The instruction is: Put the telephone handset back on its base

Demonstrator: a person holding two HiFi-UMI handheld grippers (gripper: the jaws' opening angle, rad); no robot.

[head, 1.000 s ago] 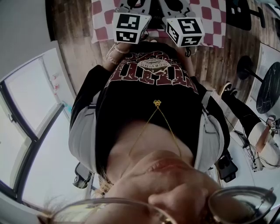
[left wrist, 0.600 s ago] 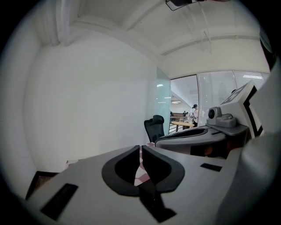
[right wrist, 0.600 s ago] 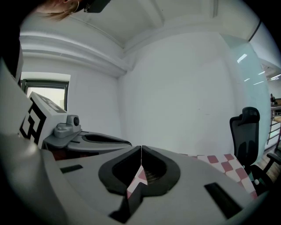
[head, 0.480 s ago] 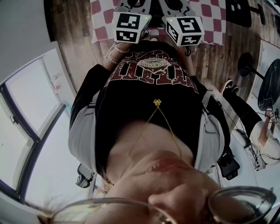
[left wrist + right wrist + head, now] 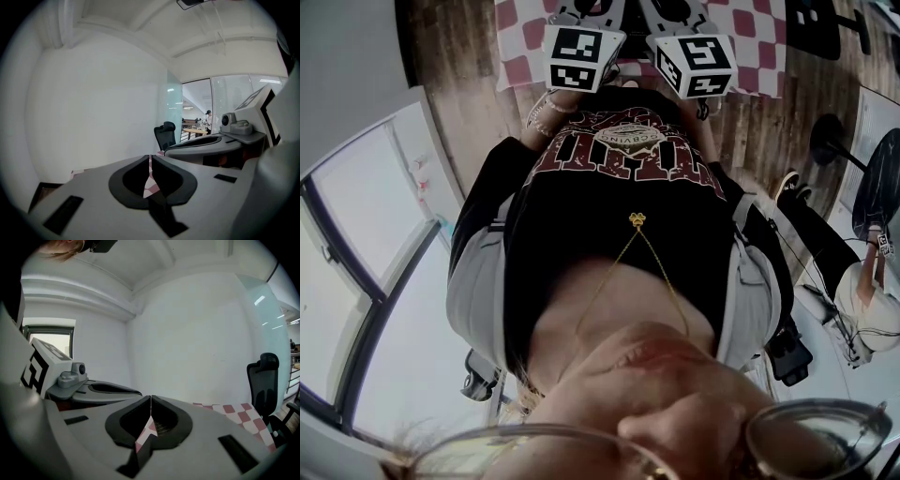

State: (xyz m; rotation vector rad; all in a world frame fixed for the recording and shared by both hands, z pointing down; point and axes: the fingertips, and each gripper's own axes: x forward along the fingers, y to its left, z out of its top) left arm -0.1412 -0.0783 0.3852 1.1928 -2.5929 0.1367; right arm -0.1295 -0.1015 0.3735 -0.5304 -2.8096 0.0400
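Two grippers, both empty, jaws pressed together tip to tip. On the left gripper (image 5: 150, 159) the pads meet along a thin line; through the small gap lower down only a sliver of red-and-white checked cloth (image 5: 149, 187) shows. The right gripper (image 5: 150, 399) is closed the same way, with that cloth beneath and ahead of it, spreading off to its right. They are held side by side, close but apart, each showing at the edge of the other's view. The left marker cube (image 5: 581, 56) and right marker cube (image 5: 696, 64) sit just in front of the person's black shirt (image 5: 619, 216). A black chair (image 5: 265, 376) stands beyond the right gripper, off to its right, before a white wall (image 5: 187, 343). Neither handset nor base shows in any view, so I cannot tell where they are.
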